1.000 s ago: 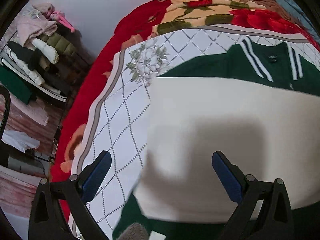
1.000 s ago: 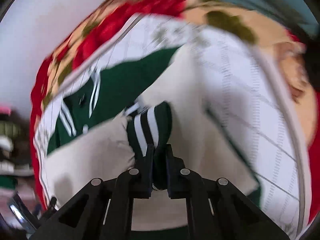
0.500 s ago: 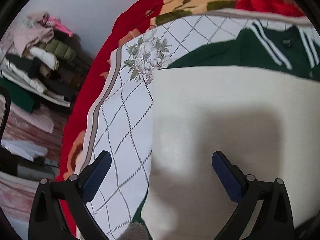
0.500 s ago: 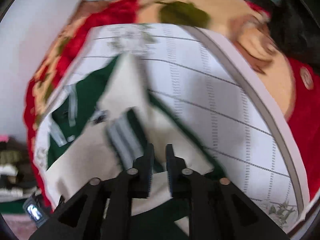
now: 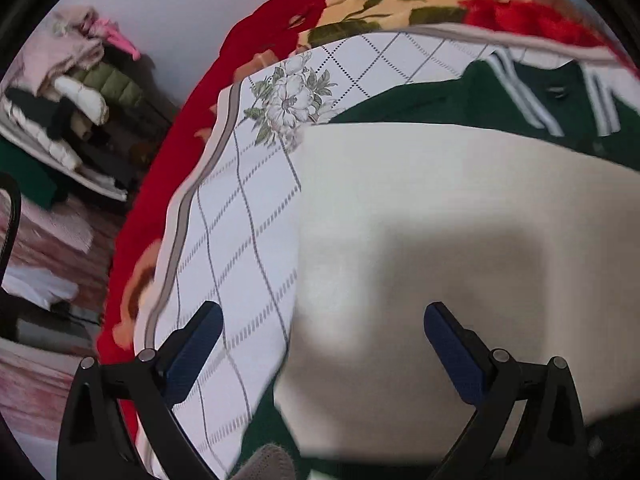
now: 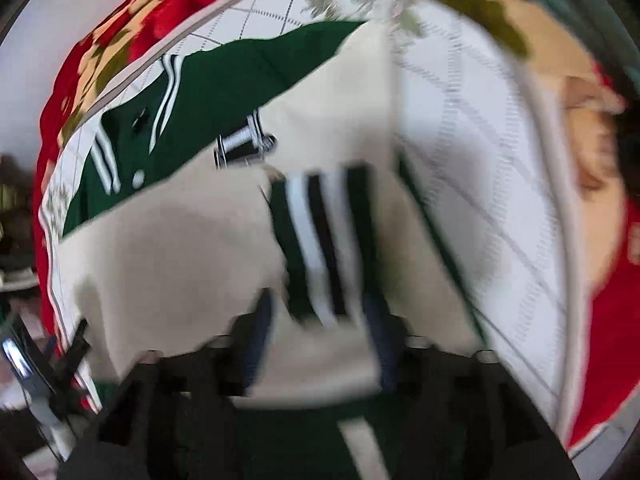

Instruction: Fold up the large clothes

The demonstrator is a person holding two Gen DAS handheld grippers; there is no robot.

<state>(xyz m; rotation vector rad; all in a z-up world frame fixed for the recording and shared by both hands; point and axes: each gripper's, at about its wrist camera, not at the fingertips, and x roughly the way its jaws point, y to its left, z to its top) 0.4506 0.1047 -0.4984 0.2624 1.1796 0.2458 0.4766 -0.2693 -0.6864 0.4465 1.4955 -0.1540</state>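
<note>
We see the left tool (image 5: 320, 344) spread wide above the jacket's cream sleeve (image 5: 420, 216) on the bed (image 5: 240, 208), gripping nothing. The right tool (image 6: 320, 332) is opening, the striped cuff (image 6: 320, 240) lying loose between its fingers.

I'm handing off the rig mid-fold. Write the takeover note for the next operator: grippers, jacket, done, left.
Left gripper: open, empty, over the cream sleeve folded across the jacket.
Right gripper: jaws opening, the striped cuff between them and being let go.
Jacket: green, lying on the white quilt on the bed, collar end at the far side.
Done: both cream sleeves lie folded in over the body.
Left: probably clear the cuff, then fold the body over; that step hasn't begun.
</note>
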